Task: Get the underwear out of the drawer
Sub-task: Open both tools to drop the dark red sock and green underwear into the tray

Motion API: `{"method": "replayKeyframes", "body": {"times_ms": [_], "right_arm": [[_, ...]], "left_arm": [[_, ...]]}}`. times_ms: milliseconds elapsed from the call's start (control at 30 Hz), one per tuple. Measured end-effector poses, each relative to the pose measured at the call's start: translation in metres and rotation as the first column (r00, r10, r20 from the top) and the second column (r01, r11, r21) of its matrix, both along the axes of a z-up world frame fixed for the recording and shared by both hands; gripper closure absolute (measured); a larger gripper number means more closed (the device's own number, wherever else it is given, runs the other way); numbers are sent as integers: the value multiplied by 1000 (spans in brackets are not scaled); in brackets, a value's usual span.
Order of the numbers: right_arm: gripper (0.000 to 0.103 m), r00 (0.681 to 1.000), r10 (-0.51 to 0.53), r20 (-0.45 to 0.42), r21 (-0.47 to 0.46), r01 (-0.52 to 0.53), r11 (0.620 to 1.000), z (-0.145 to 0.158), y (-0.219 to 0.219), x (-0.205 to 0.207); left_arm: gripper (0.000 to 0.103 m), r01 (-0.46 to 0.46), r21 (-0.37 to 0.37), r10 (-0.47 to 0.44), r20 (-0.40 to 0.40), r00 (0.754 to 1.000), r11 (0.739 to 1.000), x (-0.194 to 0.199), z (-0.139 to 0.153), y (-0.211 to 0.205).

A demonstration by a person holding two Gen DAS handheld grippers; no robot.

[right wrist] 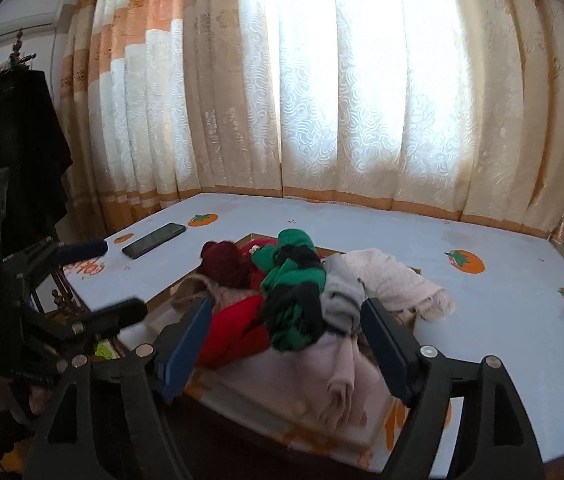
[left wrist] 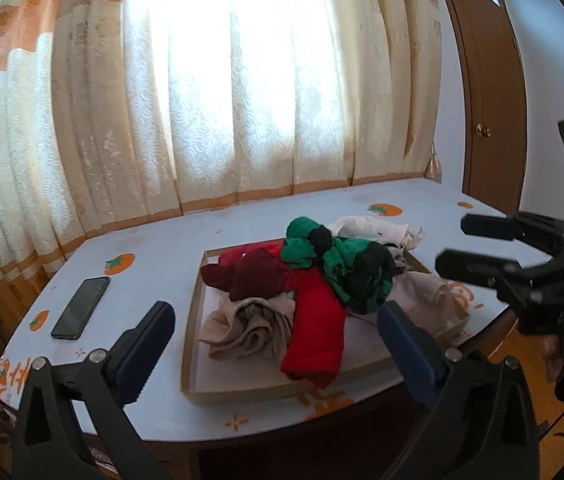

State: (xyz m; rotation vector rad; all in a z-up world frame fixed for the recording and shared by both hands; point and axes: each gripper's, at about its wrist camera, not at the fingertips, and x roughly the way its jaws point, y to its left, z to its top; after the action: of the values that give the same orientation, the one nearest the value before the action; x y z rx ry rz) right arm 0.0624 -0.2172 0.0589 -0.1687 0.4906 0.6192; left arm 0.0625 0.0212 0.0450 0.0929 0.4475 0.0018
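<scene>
- My left tongs (left wrist: pixel 270 328) sit nearest the lens, jaws wide apart with nothing between the pads, pointing down at the tray (left wrist: pixel 192 344)
- My right tongs (right wrist: pixel 282 344) are spread too, gripping nothing; the blue pads (right wrist: pixel 186 344) stand on either side of the clothes pile without pressing on it
- Each pair shows in the other's view: the right tongs at the right edge of the left view, the left tongs at the left edge of the right view, both gaping
- Some raised marks show on the right tongs' body in the left view, too blurred to read; no other writing I can make out
- The tray is a shallow tan box holding the underwear heap: a red piece (left wrist: pixel 316 332) at the front, a maroon one (left wrist: pixel 254 276) behind it, a beige one (left wrist: pixel 246 328) to the left, a green-and-black one (left wrist: pixel 342 264) on top, pale pink and white pieces to the right
- All of it lies in or over the tray, none lifted out
- A dark phone (left wrist: pixel 81 307) lies flat to the tray's left, well apart from it
- The table (left wrist: pixel 162 248) wears a pale blue cloth printed with orange fruit
- Cream and orange curtains (left wrist: pixel 222 100) hang behind, backlit; a brown door (left wrist: pixel 482 100) stands to the right; dark clothing (right wrist: pixel 14 152) hangs at the left wall
</scene>
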Motion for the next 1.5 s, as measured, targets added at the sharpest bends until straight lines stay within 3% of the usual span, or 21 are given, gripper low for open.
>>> {"method": "replayKeyframes", "body": {"times_ms": [333, 1167, 1500], "right_arm": [[24, 999, 20, 32, 14, -21, 1000, 2, -3, -32], [23, 998, 18, 53, 53, -21, 998, 5, -9, -39], [23, 998, 8, 55, 60, -11, 998, 6, -16, -40]], "left_arm": [[0, -10, -11, 11, 31, 999, 1000, -25, 1, -6], [0, 5, -13, -5, -3, 1000, 1000, -27, 2, -16], [0, -35, -9, 35, -11, 999, 999, -24, 3, -15]]}}
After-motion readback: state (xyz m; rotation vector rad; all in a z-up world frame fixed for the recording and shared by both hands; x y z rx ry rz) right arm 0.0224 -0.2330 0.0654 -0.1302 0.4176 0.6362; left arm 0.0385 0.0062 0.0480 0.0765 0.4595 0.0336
